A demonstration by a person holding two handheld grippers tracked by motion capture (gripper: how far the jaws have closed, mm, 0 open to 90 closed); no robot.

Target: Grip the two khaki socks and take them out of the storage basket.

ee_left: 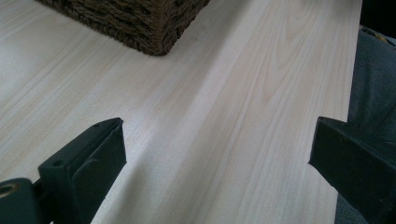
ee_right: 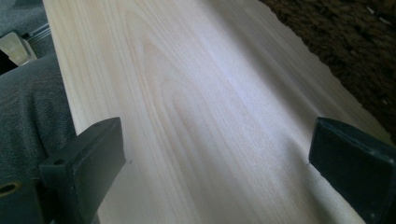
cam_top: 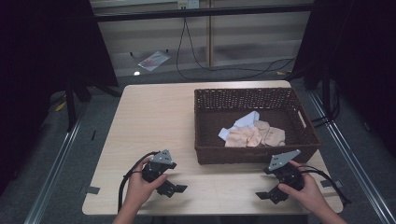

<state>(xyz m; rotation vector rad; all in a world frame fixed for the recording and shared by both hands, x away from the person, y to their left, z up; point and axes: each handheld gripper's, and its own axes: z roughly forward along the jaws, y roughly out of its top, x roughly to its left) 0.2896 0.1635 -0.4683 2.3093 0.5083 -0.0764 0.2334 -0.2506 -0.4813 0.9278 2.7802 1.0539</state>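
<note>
A dark wicker basket (cam_top: 205, 98) stands on the right half of the pale wooden table (cam_top: 149, 121). Crumpled peach and white cloths (cam_top: 252, 133) lie inside it near its front wall. My left gripper (cam_top: 176, 189) rests low over the table near the front edge, left of the basket, jaws wide apart with nothing between them. The left gripper view shows bare wood between its jaws (ee_left: 217, 144) and the basket's corner (ee_left: 149, 28) ahead. My right gripper (cam_top: 267, 195) sits near the front right edge, just before the basket, open and empty; bare wood lies between its jaws (ee_right: 217, 144).
The table's front edge lies close under both hands. The basket's front wall (cam_top: 233, 154) rises just beyond the right gripper. Grey floor, metal rails (cam_top: 56, 163) and black cables (cam_top: 224, 67) surround the table; dark curtains hang at both sides.
</note>
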